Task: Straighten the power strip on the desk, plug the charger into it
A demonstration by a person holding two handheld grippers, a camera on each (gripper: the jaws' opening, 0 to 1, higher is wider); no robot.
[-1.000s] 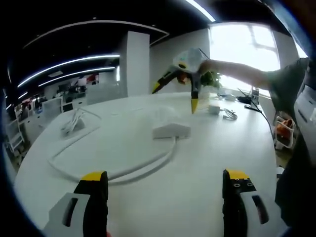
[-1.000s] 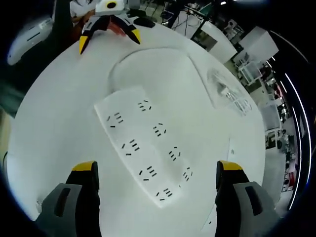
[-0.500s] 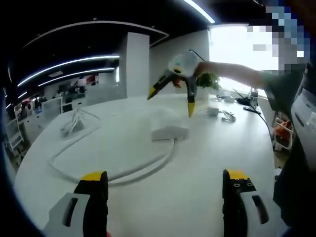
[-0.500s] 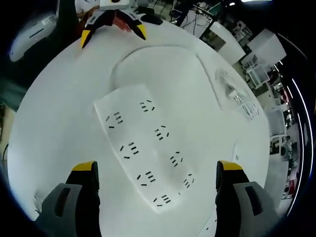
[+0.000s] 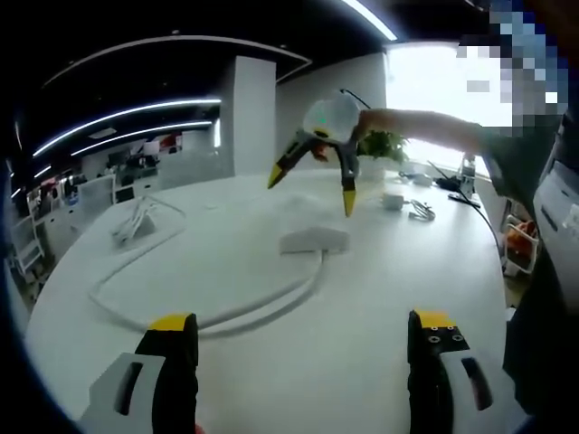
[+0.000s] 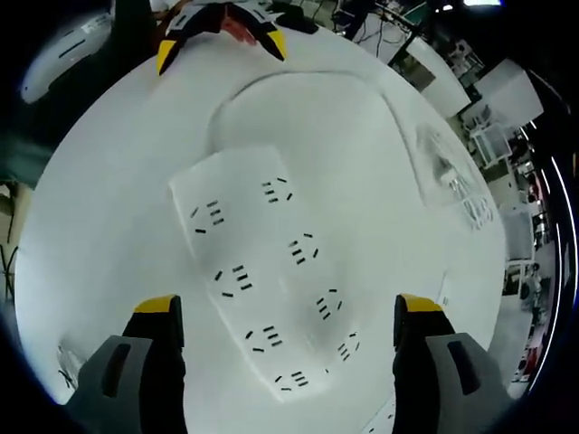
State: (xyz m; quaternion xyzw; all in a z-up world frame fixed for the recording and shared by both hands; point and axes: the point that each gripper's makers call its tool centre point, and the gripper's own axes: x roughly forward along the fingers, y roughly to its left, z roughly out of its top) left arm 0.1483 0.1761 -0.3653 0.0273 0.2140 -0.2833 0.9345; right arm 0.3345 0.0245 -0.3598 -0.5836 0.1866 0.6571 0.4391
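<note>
left tongs (image 5: pixel 294 339) jaws wide apart, holding nothing, low over the desk (image 5: pixel 362 298); right tongs (image 6: pixel 285 330) likewise spread and empty, hovering above the white power strip (image 6: pixel 267 289), which lies flat and askew on the desk, its cable (image 5: pixel 208 312) curving away in a loop

Green plant (image 5: pixel 387 145) by bright window (image 5: pixel 434 86); white pillar (image 5: pixel 253 117).

Left tool (image 5: pixel 300 336): jaws spread wide, low over the surface.
Right tool (image 5: pixel 312 185): jaws apart, raised, pointing down.
</note>
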